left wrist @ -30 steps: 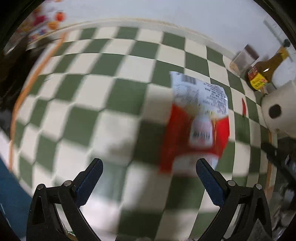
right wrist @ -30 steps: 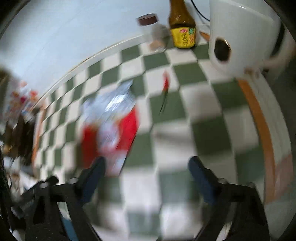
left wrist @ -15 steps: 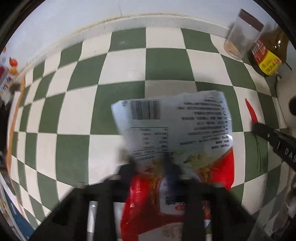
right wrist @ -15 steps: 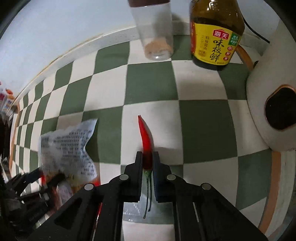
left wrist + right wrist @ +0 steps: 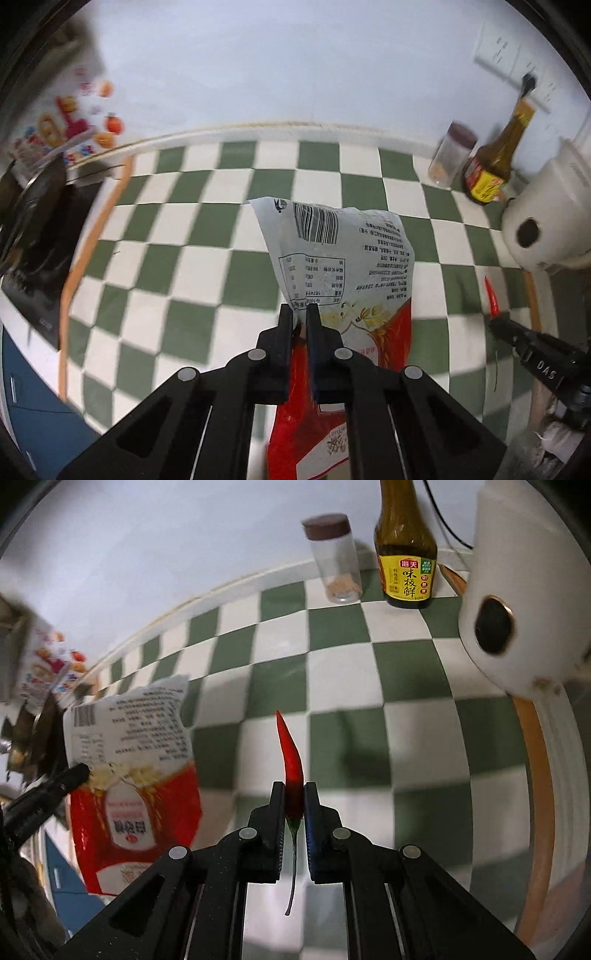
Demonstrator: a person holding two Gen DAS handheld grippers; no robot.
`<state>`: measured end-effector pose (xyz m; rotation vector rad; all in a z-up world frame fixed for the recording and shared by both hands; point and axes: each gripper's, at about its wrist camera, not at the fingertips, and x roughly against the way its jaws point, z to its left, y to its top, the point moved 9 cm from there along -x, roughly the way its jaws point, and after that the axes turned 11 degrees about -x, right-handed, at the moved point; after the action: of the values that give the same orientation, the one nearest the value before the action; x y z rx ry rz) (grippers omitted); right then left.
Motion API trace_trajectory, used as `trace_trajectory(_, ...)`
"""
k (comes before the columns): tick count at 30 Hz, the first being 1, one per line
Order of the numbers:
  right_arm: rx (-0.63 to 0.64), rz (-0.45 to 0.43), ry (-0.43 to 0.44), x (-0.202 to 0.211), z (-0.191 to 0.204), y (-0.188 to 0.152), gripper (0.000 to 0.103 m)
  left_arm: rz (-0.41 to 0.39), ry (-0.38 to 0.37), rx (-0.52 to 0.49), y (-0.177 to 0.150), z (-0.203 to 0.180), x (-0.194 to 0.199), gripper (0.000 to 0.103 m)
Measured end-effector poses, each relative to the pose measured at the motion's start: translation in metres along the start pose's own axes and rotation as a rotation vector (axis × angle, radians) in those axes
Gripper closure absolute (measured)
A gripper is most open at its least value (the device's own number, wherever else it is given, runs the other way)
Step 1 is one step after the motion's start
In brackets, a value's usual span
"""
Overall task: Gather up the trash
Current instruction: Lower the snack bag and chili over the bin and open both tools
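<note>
Where visible, green-checked tabletop [image 5: 236,236], white wall [image 5: 295,66].

We note a green-and-white checked tabletop [image 5: 340,686], a red chilli [image 5: 291,753] with green stem, a red-and-white printed packet [image 5: 354,280], and a brown bottle [image 5: 405,542] with a yellow label.

1. The left gripper [image 5: 299,317], spread wide 1 s ago, is now clamped on the red-and-white food packet [image 5: 345,273] and holds it up off the checkered cloth [image 5: 192,258].
2. The right gripper [image 5: 294,797], also wide 1 s ago, now pinches the red chili pepper [image 5: 290,753], raised above the cloth.
</note>
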<state>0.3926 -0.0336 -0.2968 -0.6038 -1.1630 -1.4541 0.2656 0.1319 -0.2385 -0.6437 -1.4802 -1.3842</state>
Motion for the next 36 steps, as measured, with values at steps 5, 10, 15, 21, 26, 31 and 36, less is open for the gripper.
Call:
trace_trajectory(5,0.019,-0.03,0.033,0.061,0.014,-0.084,0.093,-0.037,-0.018,-0.004,-0.063,0.027,0.056,0.099)
trace_trajectory(10,-0.029,0.008,0.038,0.1,0.014,-0.216,0.093,0.006,-0.033,-0.016,-0.173,0.049,0.088,0.099)
trace_trajectory(15,-0.083,0.159,-0.001,0.081,-0.002,-0.346,0.093,0.154,-0.049,-0.031,-0.28,0.052,0.073,0.099)
trace_trajectory(21,-0.075,0.325,-0.091,0.013,-0.036,-0.452,0.093,0.365,-0.071,-0.032,-0.386,0.037,-0.018,0.098)
trace_trajectory(26,-0.08,0.401,-0.124,-0.079,-0.07,-0.499,0.093,0.505,-0.066,-0.012,-0.448,0.019,-0.143,0.098)
trace_trajectory(31,-0.127,0.433,-0.101,-0.216,-0.116,-0.529,0.093,0.615,-0.163,0.045,-0.504,-0.011,-0.294,0.097)
trace_trajectory(36,-0.153,0.464,-0.072,-0.327,-0.152,-0.55,0.093,0.677,-0.179,0.033,-0.544,-0.03,-0.399,0.091)
